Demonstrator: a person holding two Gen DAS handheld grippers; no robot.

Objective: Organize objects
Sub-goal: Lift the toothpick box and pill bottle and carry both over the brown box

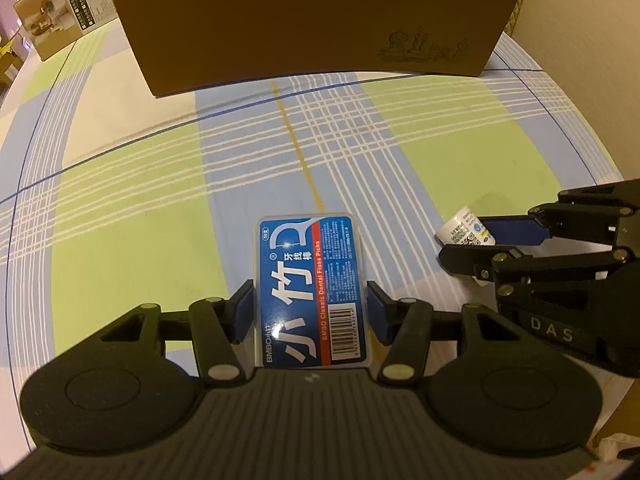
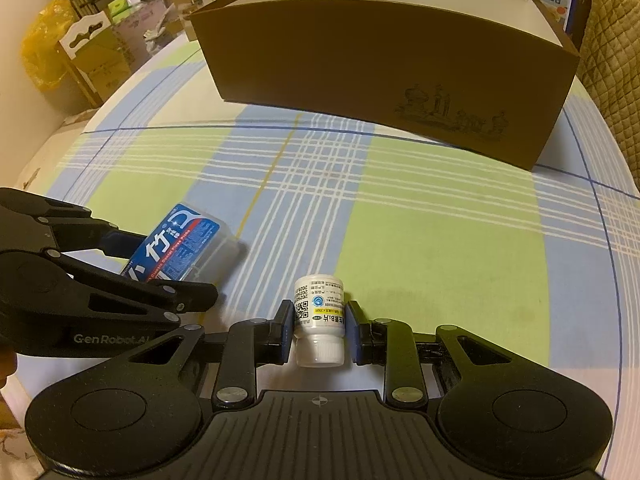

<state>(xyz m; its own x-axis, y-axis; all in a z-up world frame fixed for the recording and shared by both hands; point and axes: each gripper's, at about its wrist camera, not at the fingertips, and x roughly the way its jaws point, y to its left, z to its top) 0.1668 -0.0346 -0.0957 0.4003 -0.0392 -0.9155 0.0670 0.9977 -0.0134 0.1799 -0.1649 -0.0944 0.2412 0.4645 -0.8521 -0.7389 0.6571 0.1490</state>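
A blue dental floss pick box [image 1: 310, 290] sits between the pads of my left gripper [image 1: 310, 312], which is shut on it just above the checked tablecloth. The right wrist view shows the same box [image 2: 182, 248] at the left, tilted, in the left gripper [image 2: 160, 276]. My right gripper [image 2: 319, 330] is shut on a small white pill bottle [image 2: 319, 316], cap toward the camera. In the left wrist view that bottle [image 1: 466, 234] shows at the right in the right gripper [image 1: 472, 244]. A big brown open cardboard box [image 2: 380, 80] stands beyond both.
The brown cardboard box [image 1: 312, 28] fills the far side of the table. A printed carton [image 1: 56, 16] stands at the far left. Stacked cartons and a yellow bag [image 2: 44, 56] lie off the table's left edge. A quilted chair back [image 2: 608, 60] is at the right.
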